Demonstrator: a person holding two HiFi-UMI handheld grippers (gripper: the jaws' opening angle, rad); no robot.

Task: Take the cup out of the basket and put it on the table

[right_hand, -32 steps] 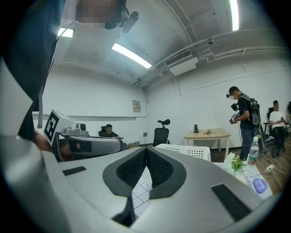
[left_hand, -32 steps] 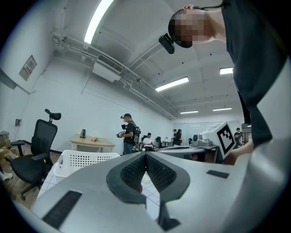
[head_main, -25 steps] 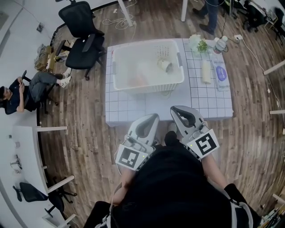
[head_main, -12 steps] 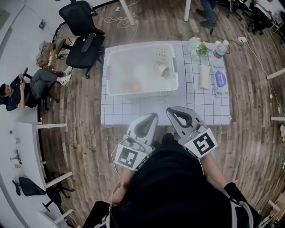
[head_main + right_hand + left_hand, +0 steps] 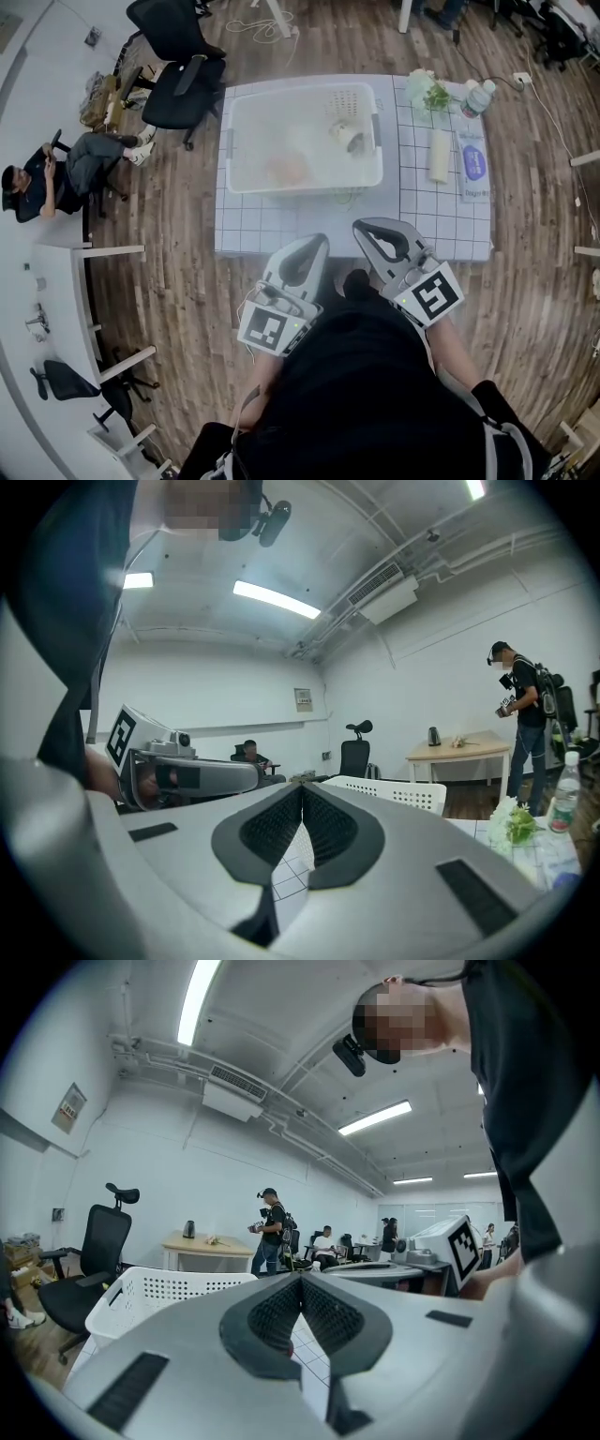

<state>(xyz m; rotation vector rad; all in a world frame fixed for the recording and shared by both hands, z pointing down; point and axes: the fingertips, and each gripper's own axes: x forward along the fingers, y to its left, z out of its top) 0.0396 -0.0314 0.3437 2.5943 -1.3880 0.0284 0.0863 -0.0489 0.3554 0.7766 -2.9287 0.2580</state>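
A white basket [image 5: 305,185] stands on the far left part of the gridded tabletop [image 5: 272,230], its left wall close to the left edge. The cup [image 5: 345,136] is inside the basket, lying on its side near the far right corner, close to the right wall. An orange thing [image 5: 286,169] too hazy to name lies nearer the middle of the basket. Along the right edge of the tabletop are a bunch of flowers [image 5: 427,92] and a water bottle [image 5: 476,97] at the far corner, then a pale roll [image 5: 438,155] and a flat packet with a blue label [image 5: 473,164] side by side. The left gripper [image 5: 317,242] and the right gripper [image 5: 366,228] are held close to the person's body at the near edge of the tabletop, well apart from the basket. Each gripper's own view shows its ribbed pads pressed together with nothing between them. A black office chair [image 5: 178,66] stands on the wooden floor beyond the far left corner.
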